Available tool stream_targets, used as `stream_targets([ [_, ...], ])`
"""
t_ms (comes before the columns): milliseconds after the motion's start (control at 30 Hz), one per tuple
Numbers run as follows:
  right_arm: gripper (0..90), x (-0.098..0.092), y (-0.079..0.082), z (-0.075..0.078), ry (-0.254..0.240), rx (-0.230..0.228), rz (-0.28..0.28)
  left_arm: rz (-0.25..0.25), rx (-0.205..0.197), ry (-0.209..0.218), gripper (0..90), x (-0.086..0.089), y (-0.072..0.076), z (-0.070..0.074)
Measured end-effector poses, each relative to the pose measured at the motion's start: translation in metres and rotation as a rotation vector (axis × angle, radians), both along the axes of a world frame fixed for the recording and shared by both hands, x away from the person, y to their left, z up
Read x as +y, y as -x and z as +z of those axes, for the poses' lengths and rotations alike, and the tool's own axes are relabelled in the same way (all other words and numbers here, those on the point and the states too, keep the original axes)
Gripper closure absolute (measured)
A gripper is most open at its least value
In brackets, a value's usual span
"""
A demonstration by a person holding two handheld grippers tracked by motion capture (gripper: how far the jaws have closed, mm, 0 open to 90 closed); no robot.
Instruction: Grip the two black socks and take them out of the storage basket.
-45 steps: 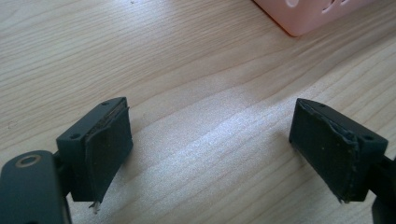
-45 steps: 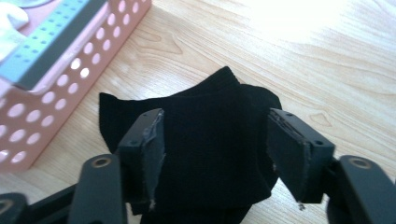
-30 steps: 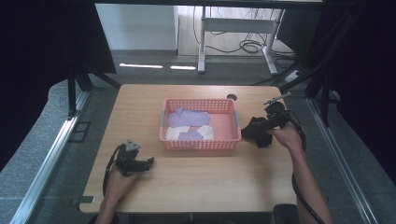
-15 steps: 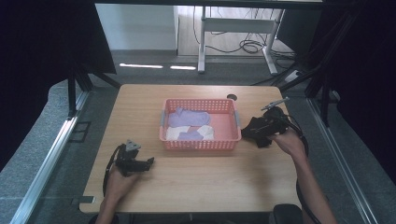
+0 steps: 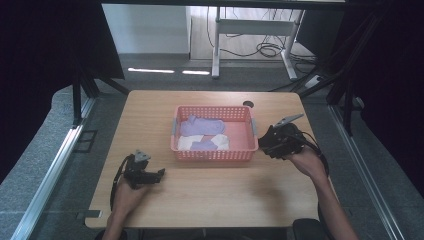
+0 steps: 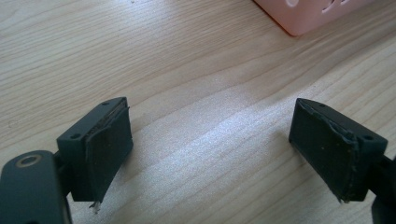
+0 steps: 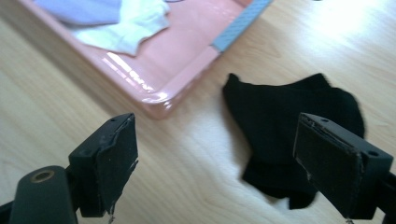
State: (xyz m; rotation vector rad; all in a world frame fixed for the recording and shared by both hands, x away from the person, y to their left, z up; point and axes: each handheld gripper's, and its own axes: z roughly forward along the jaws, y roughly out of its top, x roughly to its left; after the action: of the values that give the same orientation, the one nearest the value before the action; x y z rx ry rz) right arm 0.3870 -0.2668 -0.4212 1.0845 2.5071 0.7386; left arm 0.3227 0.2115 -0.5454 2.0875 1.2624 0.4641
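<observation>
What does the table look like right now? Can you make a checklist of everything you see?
Surface: wooden table, mostly bare.
Job's things: pink basket holding purple sock and white socks; black sock lying on the table beside the basket.
Clutter: nothing seen.
Grippers: left gripper open over bare wood; right gripper open, near the black sock.
Cables: one trails from each gripper; more lie on the floor behind.
Surroundings: grey floor, dark curtains, white desk legs beyond.
</observation>
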Motion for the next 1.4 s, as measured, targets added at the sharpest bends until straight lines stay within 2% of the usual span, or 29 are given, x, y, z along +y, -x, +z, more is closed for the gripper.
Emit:
stream_targets([
  [433, 13.6, 0.019, 0.019, -0.028, -0.036, 0.024, 0.053, 0.001, 0.0, 0.0, 13.0, 0.0, 0.0, 0.0],
  [967, 13.6, 0.039, 0.036, -0.084, -0.083, 0.056, 0.064, 0.001, -0.001, 0.0, 13.0, 0.0, 0.0, 0.0],
  [1067, 13.6, 0.039, 0.038, -0.092, -0.091, 0.041, 0.058, 0.004, -0.003, 0.005, 13.0, 0.0, 0.0, 0.0],
  [1233, 13.1, 0.039, 0.042, -0.106, -0.111, 0.046, 0.051, 0.003, -0.002, 0.003, 13.0, 0.0, 0.0, 0.0],
  [1400, 3.1, 0.041, 0.044, -0.114, -0.113, 0.005, 0.041, 0.002, -0.002, 0.003, 12.9, 0.0, 0.0, 0.0],
])
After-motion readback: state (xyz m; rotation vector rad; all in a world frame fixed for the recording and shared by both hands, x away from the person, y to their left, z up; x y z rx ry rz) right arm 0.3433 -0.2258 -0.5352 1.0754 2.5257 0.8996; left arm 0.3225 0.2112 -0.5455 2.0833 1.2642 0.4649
